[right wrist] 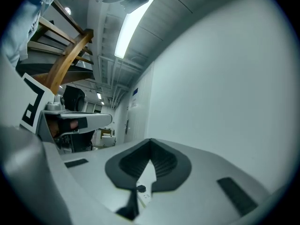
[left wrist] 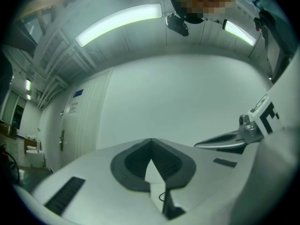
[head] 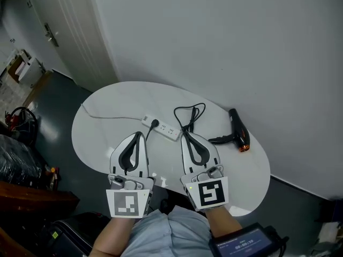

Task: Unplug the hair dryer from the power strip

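Note:
On the oval white table [head: 107, 143] lies a white power strip [head: 161, 127] with a black plug [head: 155, 123] seated in its left end. A black hair dryer [head: 239, 129] with an orange end lies to the right, its black cord [head: 190, 114] looped behind the strip. Both grippers hover side by side above the table's near half, pointing at the strip. My left gripper [head: 140, 135] [left wrist: 151, 140] is shut and holds nothing. My right gripper [head: 185, 136] [right wrist: 150, 140] is shut too, also with nothing in it. Below its tips the strip [right wrist: 142, 191] and plug show.
The strip's thin white cable [head: 107, 117] runs off to the table's left edge. A white wall stands behind the table, with a door [head: 59, 31] at the far left. Dark bags [head: 16, 159] and wooden furniture [head: 29, 199] crowd the floor at the left.

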